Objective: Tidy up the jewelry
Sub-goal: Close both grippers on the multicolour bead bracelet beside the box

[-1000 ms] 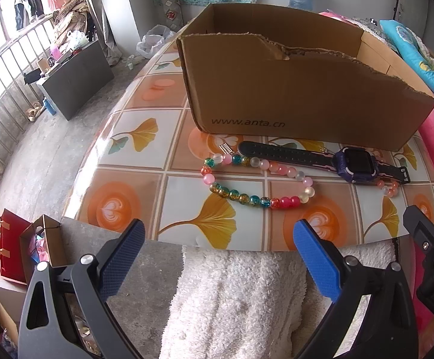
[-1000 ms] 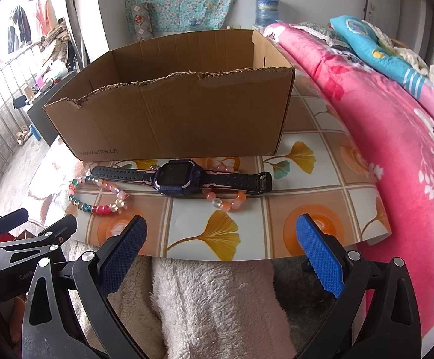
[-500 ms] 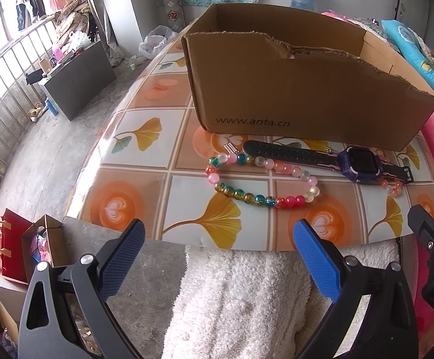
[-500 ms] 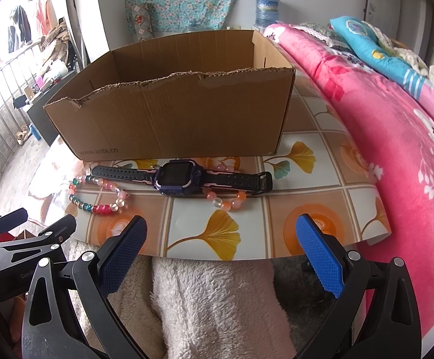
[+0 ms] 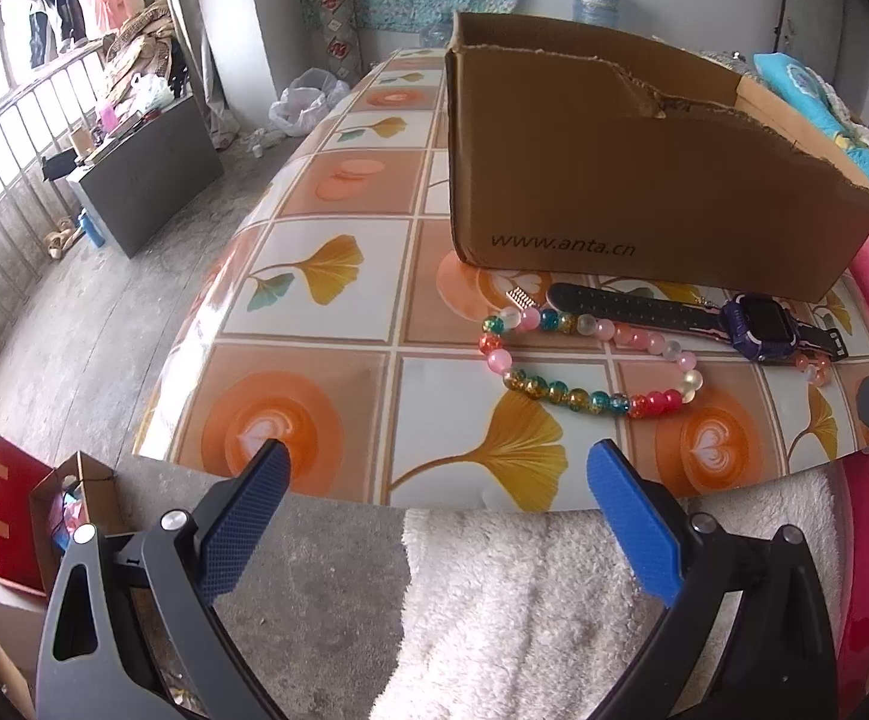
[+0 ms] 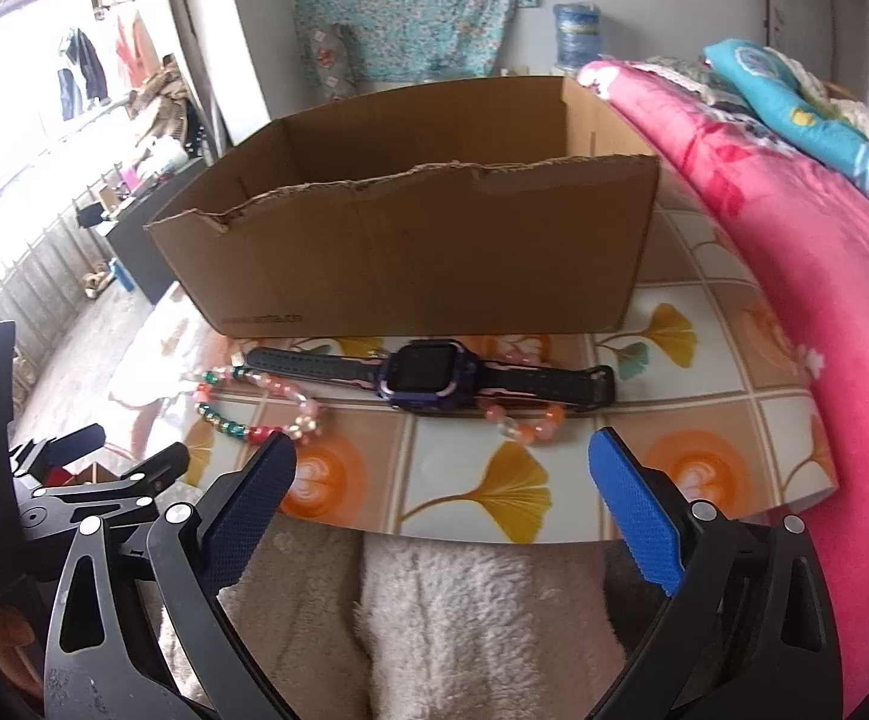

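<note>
On the tiled table [image 5: 314, 324], right in front of the cardboard box [image 5: 614, 180], lie the pieces: a multicolour bead bracelet [image 5: 590, 360] in a flattened loop, a purple smartwatch [image 6: 428, 375] w/ dark strap stretched flat just behind it, and a second, pinkish bead string [image 6: 524, 420] partly tucked under the watch's right strap. The watch strap touches or nearly touches the bead loop at its left end; can't tell which.

Both tools hang back at the near table edge, over a fluffy white blanket [image 5: 524, 600]. Left gripper [image 5: 434, 480] has jaws spread wide, nothing between them. Right gripper [image 6: 440, 480] likewise gaping and empty.

Handling, as I'd judge it: beads are light, limp, prob. on elastic, so they'll droop and swing once lifted; glossy round beads could slip, so pinch across the strand, e.g. at the near red section, rather than on one bead. Watch is stiffer and a bit heavier; grab the strap close to the case, or across the case sides, so it doesn't tip. Box sits open-topped, an easy drop target, I'd guess.
</note>
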Demonstrator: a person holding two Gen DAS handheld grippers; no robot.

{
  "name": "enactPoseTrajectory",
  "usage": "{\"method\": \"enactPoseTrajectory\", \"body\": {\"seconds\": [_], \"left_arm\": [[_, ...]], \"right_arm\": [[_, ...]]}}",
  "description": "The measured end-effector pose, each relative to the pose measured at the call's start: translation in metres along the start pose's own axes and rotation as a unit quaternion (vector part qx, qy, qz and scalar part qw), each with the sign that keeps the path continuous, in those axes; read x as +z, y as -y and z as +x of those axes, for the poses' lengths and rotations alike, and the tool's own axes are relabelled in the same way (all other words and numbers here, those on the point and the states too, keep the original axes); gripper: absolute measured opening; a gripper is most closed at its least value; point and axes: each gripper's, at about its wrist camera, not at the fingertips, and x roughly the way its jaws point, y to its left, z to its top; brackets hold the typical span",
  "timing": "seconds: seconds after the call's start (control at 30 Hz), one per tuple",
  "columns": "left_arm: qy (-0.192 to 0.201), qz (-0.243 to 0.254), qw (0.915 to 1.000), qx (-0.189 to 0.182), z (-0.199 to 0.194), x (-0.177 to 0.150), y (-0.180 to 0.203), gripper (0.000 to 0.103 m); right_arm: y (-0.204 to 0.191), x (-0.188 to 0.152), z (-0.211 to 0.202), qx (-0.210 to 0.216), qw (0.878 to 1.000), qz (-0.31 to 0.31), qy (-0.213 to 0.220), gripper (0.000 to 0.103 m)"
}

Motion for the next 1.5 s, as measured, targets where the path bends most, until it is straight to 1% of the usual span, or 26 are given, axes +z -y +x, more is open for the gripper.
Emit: {"method": "enactPoseTrajectory", "body": {"seconds": [0.07,0.13,0.17,0.2,0.23,0.33,0.4,0.5,0.53,0.57,0.6,0.63,0.67,0.7,0.73,0.83,0.9,0.97,1.03,1.07,1.1,1.17,1.27,1.4,1.5], "left_arm": [[0.029,0.002,0.9993,-0.024,-0.003,0.001,-0.008,0.097],[0.064,0.007,0.9953,-0.072,-0.007,0.003,-0.017,0.097],[0.075,0.004,0.9927,-0.094,-0.008,0.005,-0.021,0.097],[0.078,0.001,0.9916,-0.103,-0.008,0.007,-0.025,0.097],[0.074,-0.002,0.9912,-0.109,-0.006,0.012,-0.028,0.097],[0.052,-0.001,0.9914,-0.120,0.007,0.025,-0.030,0.097],[0.059,0.001,0.9910,-0.120,0.010,0.027,-0.027,0.097],[0.064,0.024,0.9904,-0.120,0.013,0.032,-0.021,0.096],[0.063,0.034,0.9907,-0.116,0.016,0.032,-0.019,0.089],[0.059,0.046,0.9904,-0.116,0.019,0.033,-0.016,0.084],[0.054,0.056,0.9901,-0.116,0.022,0.032,-0.014,0.076],[0.044,0.069,0.9902,-0.113,0.027,0.033,-0.010,0.066],[0.037,0.078,0.9901,-0.111,0.030,0.033,-0.007,0.062],[0.030,0.086,0.9895,-0.112,0.033,0.032,-0.006,0.054],[0.023,0.094,0.9889,-0.113,0.036,0.032,-0.004,0.049],[0.012,0.112,0.9884,-0.102,0.041,0.032,0.001,0.039],[0.010,0.129,0.9876,-0.090,0.042,0.032,0.006,0.035],[0.008,0.138,0.9863,-0.090,0.042,0.032,0.010,0.030],[0.007,0.141,0.9857,-0.092,0.042,0.031,0.013,0.021],[0.010,0.144,0.9856,-0.087,0.041,0.030,0.015,0.018],[0.013,0.146,0.9858,-0.081,0.041,0.028,0.016,0.009],[0.016,0.142,0.9866,-0.078,0.040,0.025,0.017,0.009],[0.014,0.120,0.9886,-0.090,0.034,0.023,0.011,0.009],[0.024,0.098,0.9893,-0.106,0.014,0.020,0.005,0.009],[0.038,0.087,0.9881,-0.121,-0.005,0.017,0.000,0.009]], "right_arm": [[-0.009,0.002,0.005,0.031,0.999,-0.010,-0.001,0.085],[-0.019,0.004,0.014,0.060,0.998,-0.020,-0.007,0.077],[-0.022,0.004,0.018,0.070,0.997,-0.022,-0.012,0.075],[-0.027,0.005,0.024,0.081,0.996,-0.025,-0.019,0.071],[-0.031,0.007,0.031,0.086,0.996,-0.027,-0.026,0.064],[-0.040,0.009,0.048,0.102,0.993,-0.025,-0.047,0.052],[-0.044,0.011,0.058,0.103,0.993,-0.025,-0.058,0.045],[-0.051,0.011,0.068,0.105,0.991,-0.032,-0.070,0.039],[-0.053,0.011,0.071,0.105,0.991,-0.038,-0.072,0.037],[-0.058,0.011,0.074,0.103,0.991,-0.045,-0.074,0.037],[-0.060,0.011,0.076,0.101,0.991,-0.049,-0.076,0.034],[-0.062,0.011,0.079,0.100,0.990,-0.054,-0.078,0.031],[-0.064,0.010,0.082,0.098,0.990,-0.058,-0.081,0.029],[-0.065,0.010,0.084,0.096,0.990,-0.061,-0.084,0.028],[-0.068,0.009,0.087,0.094,0.990,-0.064,-0.085,0.027],[-0.076,0.008,0.090,0.083,0.990,-0.082,-0.082,0.020],[-0.081,0.007,0.093,0.078,0.989,-0.091,-0.082,0.019],[-0.085,0.008,0.092,0.070,0.989,-0.105,-0.080,0.018],[-0.089,0.006,0.093,0.064,0.988,-0.115,-0.077,0.011],[-0.100,0.007,0.102,0.060,0.988,-0.117,-0.075,0.009],[-0.100,0.007,0.103,0.063,0.989,-0.116,-0.074,0.008],[-0.096,0.009,0.106,0.076,0.989,-0.104,-0.076,0.008],[-0.084,0.013,0.101,0.103,0.988,-0.088,-0.077,0.008],[-0.089,0.012,0.089,0.118,0.987,-0.096,-0.061,0.008],[-0.093,0.012,0.077,0.129,0.985,-0.100,-0.050,0.008]]}}
